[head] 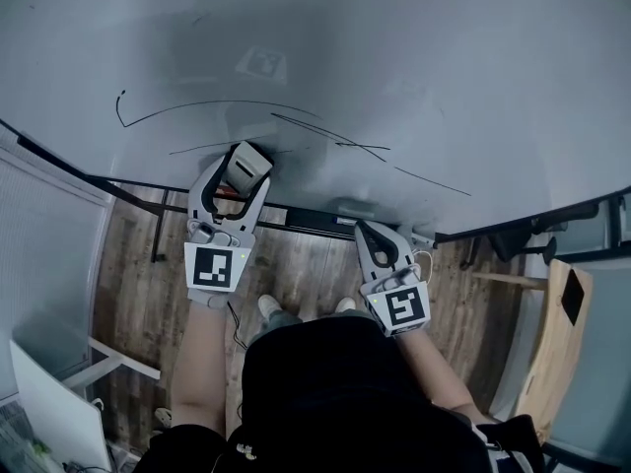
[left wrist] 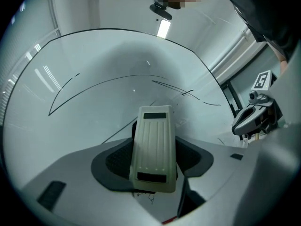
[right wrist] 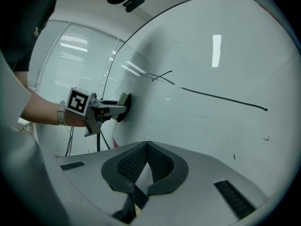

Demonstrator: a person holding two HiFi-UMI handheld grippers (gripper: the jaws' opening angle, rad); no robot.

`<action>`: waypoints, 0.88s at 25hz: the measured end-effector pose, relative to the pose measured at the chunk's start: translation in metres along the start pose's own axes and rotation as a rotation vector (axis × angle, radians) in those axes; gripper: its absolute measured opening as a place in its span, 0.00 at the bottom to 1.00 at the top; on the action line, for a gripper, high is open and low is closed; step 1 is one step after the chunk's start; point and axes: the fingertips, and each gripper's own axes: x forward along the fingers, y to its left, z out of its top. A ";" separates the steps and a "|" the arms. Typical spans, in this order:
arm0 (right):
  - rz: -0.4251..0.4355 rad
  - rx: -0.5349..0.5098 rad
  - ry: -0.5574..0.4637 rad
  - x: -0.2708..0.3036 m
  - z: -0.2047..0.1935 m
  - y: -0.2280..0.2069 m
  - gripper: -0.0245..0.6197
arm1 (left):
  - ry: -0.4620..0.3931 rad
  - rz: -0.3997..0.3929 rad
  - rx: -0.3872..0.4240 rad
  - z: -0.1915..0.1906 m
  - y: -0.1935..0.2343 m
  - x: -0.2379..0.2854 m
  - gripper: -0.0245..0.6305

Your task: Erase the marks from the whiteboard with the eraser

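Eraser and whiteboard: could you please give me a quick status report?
Left gripper shut on eraser, pressed to whiteboard. Right gripper shut, empty. Black marks not yet erased. Nothing in way.

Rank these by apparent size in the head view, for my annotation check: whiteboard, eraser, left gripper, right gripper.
1. whiteboard, by far the largest.
2. left gripper and right gripper: near alike, so unranked.
3. eraser, smallest.
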 end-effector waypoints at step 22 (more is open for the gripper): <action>0.043 -0.029 0.026 0.063 0.014 0.065 0.08 | 0.058 0.170 -0.169 -0.086 0.168 -0.067 0.46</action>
